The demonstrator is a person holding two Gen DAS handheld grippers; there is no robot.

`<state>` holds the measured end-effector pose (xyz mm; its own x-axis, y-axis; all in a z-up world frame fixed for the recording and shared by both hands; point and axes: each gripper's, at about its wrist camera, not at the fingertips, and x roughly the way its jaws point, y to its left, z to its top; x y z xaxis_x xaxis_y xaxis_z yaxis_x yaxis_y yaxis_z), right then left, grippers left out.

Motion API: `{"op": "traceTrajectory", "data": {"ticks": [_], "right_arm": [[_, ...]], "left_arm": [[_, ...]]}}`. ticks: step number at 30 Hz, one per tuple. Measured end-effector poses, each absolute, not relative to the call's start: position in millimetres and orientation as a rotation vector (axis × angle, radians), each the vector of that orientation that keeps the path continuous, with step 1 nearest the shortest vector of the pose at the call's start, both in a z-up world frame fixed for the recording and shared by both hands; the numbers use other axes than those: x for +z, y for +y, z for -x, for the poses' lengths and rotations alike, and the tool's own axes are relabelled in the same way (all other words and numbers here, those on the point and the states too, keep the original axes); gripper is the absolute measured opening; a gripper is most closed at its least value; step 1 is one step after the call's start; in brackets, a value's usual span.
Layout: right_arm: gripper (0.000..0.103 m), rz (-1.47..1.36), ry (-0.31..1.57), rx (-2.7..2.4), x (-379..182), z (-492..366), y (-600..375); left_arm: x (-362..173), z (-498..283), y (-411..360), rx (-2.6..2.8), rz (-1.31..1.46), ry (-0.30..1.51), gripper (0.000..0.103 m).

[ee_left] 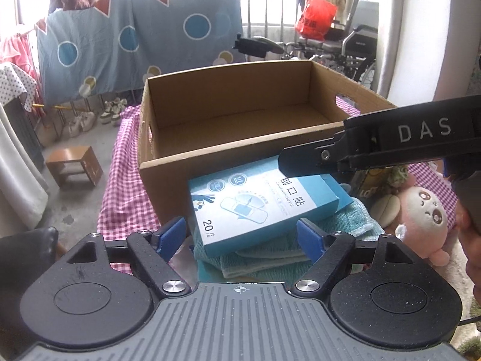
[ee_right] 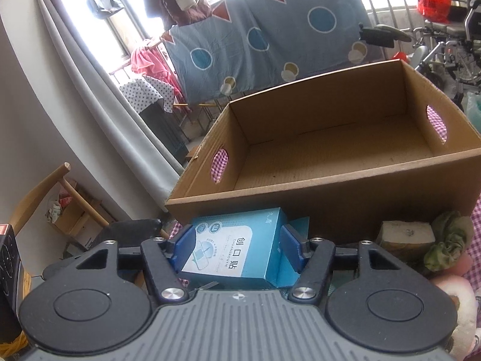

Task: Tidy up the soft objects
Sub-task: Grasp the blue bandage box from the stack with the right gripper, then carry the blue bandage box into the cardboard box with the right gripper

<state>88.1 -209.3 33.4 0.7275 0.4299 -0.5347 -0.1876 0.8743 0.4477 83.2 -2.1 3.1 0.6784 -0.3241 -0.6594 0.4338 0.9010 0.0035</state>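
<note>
A blue plaster box (ee_left: 264, 207) lies tilted on a folded teal towel (ee_left: 357, 219), just in front of an empty cardboard box (ee_left: 240, 162). My left gripper (ee_left: 240, 236) is open, its blue pads standing either side of the towel and the plaster box's near end without pressing. A black finger (ee_left: 300, 164) of the right gripper reaches in from the right over the plaster box's far end. In the right wrist view my right gripper (ee_right: 236, 245) has both pads against the sides of the plaster box (ee_right: 237, 249). A pink plush toy (ee_left: 421, 210) lies to the right.
The cardboard box (ee_right: 300, 198) stands on a pink checked tablecloth (ee_left: 126, 198). A beige block (ee_right: 405, 237) and a green crumpled cloth (ee_right: 448, 237) sit by the cardboard box's near right corner. A small wooden stool (ee_left: 75, 165) stands on the floor at the left.
</note>
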Motion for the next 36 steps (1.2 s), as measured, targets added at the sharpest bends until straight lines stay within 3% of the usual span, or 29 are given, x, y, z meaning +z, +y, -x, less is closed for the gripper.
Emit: {"op": "traceTrajectory", "data": {"ticks": [16,36], "right_arm": [[0.061,-0.321,0.72,0.336,29,-103,-193],[0.061,-0.259,0.602,0.326,75,-69,-189]], "left_arm": [[4,-88,-8,-0.44,-0.153,0.724,0.085],[48,-59,-14,-0.421,-0.157,0.566,0.085]]}}
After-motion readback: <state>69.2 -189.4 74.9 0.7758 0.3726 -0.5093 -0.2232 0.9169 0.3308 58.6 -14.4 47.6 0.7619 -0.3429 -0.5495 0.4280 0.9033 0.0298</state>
